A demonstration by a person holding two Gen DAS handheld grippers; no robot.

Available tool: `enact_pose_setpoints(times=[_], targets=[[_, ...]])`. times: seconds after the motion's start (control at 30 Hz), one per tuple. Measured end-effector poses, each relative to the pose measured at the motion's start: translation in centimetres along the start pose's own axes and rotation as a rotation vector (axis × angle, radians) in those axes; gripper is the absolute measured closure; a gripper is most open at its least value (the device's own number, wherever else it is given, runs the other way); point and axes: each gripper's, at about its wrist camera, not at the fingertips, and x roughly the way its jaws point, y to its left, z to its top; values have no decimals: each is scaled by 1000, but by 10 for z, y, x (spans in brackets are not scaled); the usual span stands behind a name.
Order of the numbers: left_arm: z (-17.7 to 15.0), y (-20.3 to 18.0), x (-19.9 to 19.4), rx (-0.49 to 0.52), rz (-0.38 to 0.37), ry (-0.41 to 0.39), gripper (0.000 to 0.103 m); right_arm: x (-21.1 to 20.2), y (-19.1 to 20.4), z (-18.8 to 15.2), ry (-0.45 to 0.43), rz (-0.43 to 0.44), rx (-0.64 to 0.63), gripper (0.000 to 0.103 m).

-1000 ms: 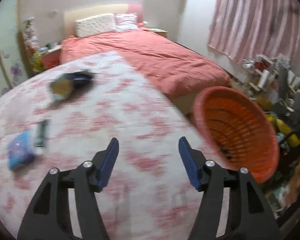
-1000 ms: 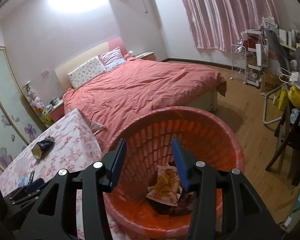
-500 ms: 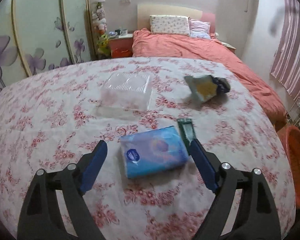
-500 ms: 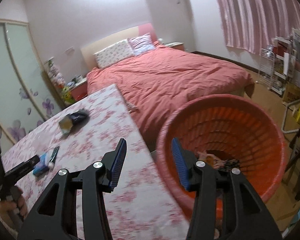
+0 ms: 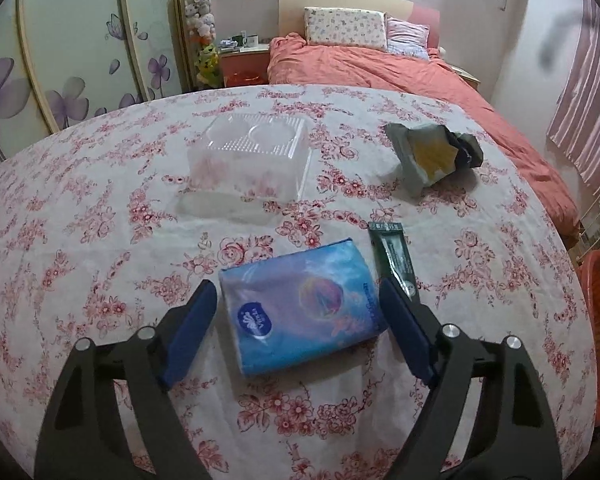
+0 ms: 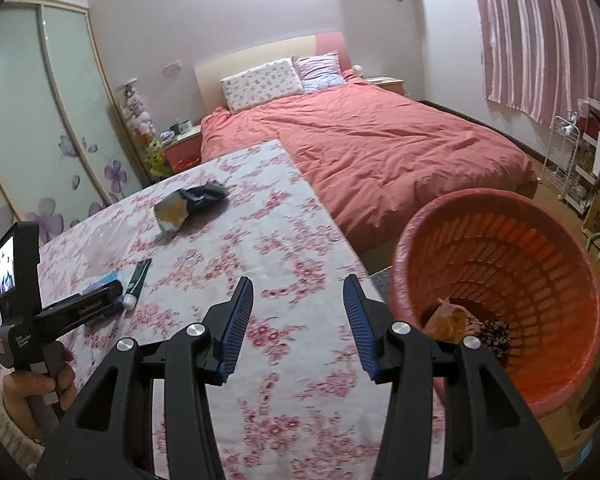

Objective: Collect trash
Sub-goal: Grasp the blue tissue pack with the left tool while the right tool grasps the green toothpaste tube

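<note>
Left wrist view: left tool [image 5: 296, 300], jaws closing but not pressing, straddles the blue tissue pack [image 5: 300, 312] on the floral bench [image 5: 80, 220]. Just beside it lies a green tube [image 5: 394, 254]; farther off, a clear plastic box [image 5: 252, 160] and a crumpled snack bag [image 5: 432, 156]. Right tool [image 6: 298, 300] hangs apart, empty, beside the orange basket [image 6: 500, 264].

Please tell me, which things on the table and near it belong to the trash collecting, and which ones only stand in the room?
For the job:
- blue tissue pack, between the left hand-held gripper jaws, which are closing
- green tube
- crumpled snack bag
- clear plastic box
- orange basket

Just around:
- bed
- nightstand
- wardrobe doors
</note>
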Motion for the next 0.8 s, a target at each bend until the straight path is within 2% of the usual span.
enact_pose_setpoints(times=[0.23,0.27,0.33,0.37,0.57,0.8], targets=[[-2,9,1,-54,3,24,12,9,23,-3,20,27,-43,55],[-3,9,4,-56,1,36,13,10,27,-3,24,30,-48,55],[-4,2,4,-13,33,25,25,12,33,-4,29,34,-58,55],[-4,1,2,-1,16,17,30,14,36,-4,32,36,-64,55],[-5,26,-7,-14,-14,-1,31,24,60,1,47,69,-92,55],[-1,83,-35,-57,42,-66,30,63,104,4,137,153,-131,55]])
